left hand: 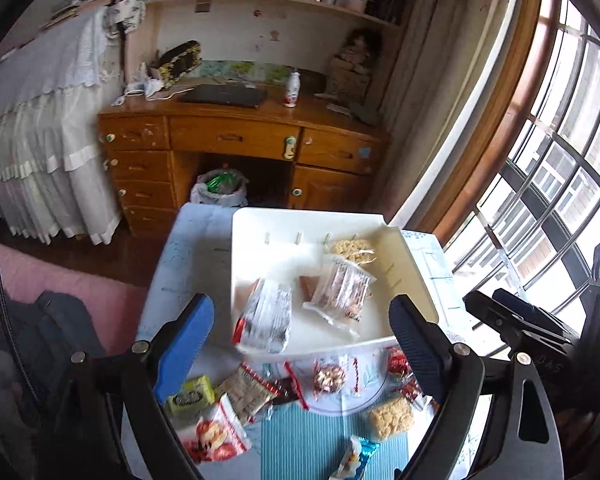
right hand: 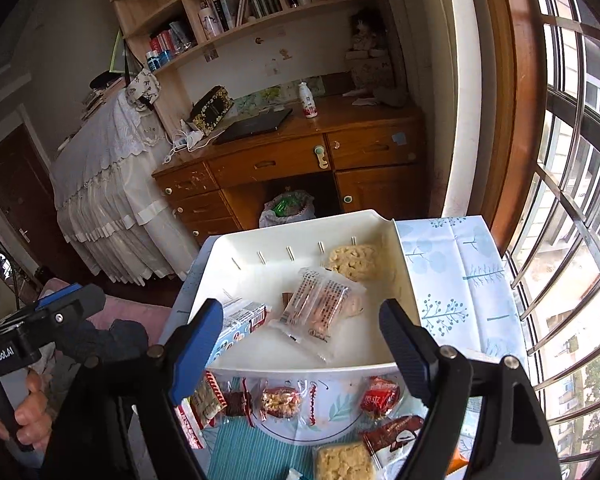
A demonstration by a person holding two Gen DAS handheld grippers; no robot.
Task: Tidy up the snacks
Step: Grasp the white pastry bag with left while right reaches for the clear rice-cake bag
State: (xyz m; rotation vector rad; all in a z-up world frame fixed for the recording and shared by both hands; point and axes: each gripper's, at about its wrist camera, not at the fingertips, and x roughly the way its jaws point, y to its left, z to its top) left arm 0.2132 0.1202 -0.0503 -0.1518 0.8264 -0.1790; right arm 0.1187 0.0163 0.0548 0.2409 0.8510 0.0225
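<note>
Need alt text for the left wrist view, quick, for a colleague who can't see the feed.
The open, empty left gripper hovers over a white tray holding several snack packets, including a silver foil packet at its near edge and a clear wrapped bar. More snacks lie loose on the table in front of the tray; a wooden desk stands behind.

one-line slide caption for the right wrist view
Open right gripper above a white tray holding four snack packs, with more snacks loose on the table in front.

The bench (right hand: 472, 264) wears a leaf-print cloth; a white tray (right hand: 404, 280) sits on it; loose snack packets (left hand: 328, 378) lie on the near side.
</note>
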